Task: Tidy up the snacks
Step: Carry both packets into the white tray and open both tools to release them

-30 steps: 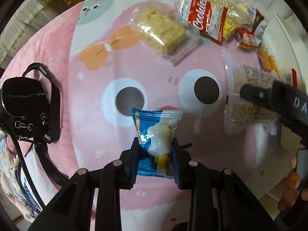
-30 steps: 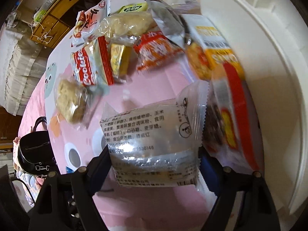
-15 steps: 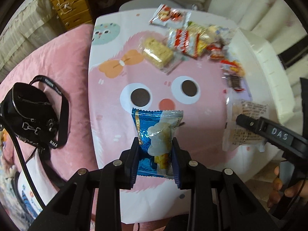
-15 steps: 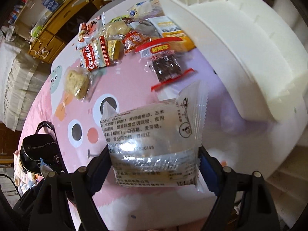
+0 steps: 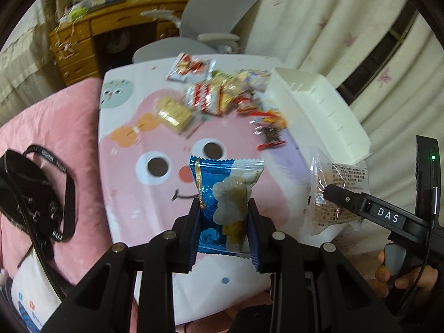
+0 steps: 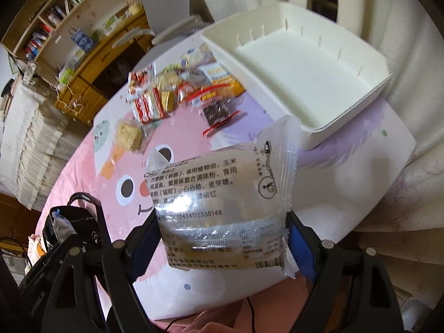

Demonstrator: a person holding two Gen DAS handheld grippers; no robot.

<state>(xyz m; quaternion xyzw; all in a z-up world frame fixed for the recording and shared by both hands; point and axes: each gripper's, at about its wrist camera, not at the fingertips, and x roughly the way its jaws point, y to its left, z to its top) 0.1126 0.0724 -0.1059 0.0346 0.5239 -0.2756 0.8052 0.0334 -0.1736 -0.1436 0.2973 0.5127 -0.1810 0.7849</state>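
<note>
My left gripper (image 5: 223, 211) is shut on a blue snack packet (image 5: 222, 194), held up above the pink cartoon table top (image 5: 144, 194). My right gripper (image 6: 220, 222) is shut on a wide clear packet with printed text (image 6: 219, 194); the left wrist view shows that clear packet (image 5: 333, 194) and the right gripper (image 5: 330, 190) at the right, held by a hand (image 5: 399, 280). A white empty bin (image 6: 299, 63) stands at the table's far right, also the white bin (image 5: 319, 111). A pile of loose snacks (image 5: 222, 97) lies at the table's far end, the same snack pile (image 6: 177, 88).
A black bag with a strap (image 5: 30, 194) lies on the pink bedding left of the table, the same bag (image 6: 72, 224). A grey office chair (image 5: 211, 22) and a wooden desk (image 5: 91, 36) stand behind the table. Curtains (image 5: 347, 14) hang at the right.
Both grippers have risen and pulled back from the table with their packets still held. The table, snack pile and white bin now appear smaller and farther, and the room behind has come into view.
</note>
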